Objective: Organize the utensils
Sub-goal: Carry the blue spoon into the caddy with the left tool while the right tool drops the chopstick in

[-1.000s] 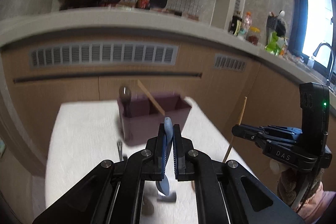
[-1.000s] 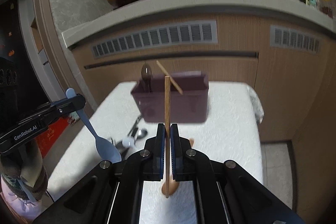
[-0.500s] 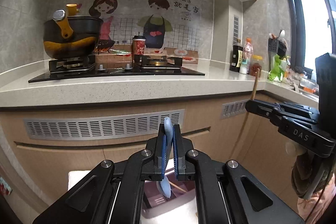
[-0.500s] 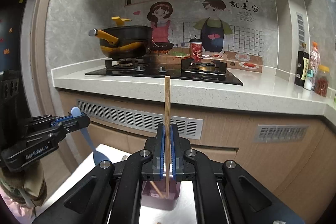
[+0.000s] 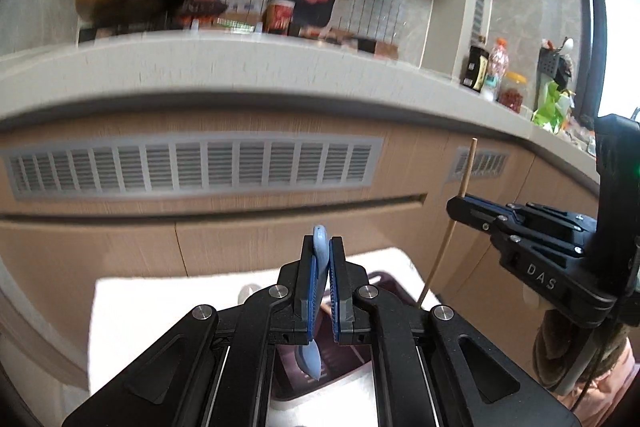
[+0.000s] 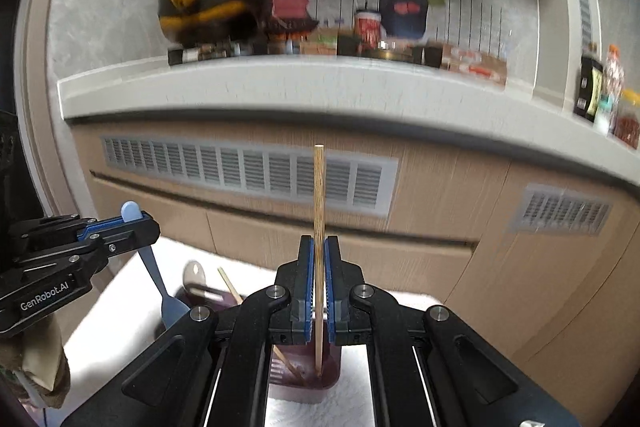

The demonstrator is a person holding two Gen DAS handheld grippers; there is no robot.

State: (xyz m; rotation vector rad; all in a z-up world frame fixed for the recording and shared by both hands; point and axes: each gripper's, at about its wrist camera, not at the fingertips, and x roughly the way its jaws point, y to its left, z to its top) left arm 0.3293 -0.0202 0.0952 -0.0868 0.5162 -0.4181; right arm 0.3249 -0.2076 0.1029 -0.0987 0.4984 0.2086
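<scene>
My left gripper [image 5: 323, 247] is shut on a light blue spoon [image 5: 310, 361], held upright with its bowl down inside the dark purple utensil holder [image 5: 320, 379]. My right gripper [image 6: 319, 247] is shut on a wooden chopstick [image 6: 319, 195], held upright with its lower tip inside the holder [image 6: 316, 383]. In the right wrist view the left gripper [image 6: 138, 223] holds the spoon [image 6: 166, 301] at the holder's left side. In the left wrist view the right gripper [image 5: 454, 205] holds the chopstick [image 5: 450, 227]. Another chopstick [image 6: 230, 285] and a metal utensil handle [image 6: 194, 275] stand in the holder.
The holder stands on a white towel-covered table [image 5: 160, 307]. Behind it are wooden cabinets with a vent grille [image 5: 192, 167] under a white counter [image 5: 240, 67]. A black and yellow pot [image 6: 208, 7] and bottles [image 5: 480, 67] stand on the counter.
Both grippers have come down from high over the counter view toward the holder. The spoon bowl and the chopstick tip are now inside the holder.
</scene>
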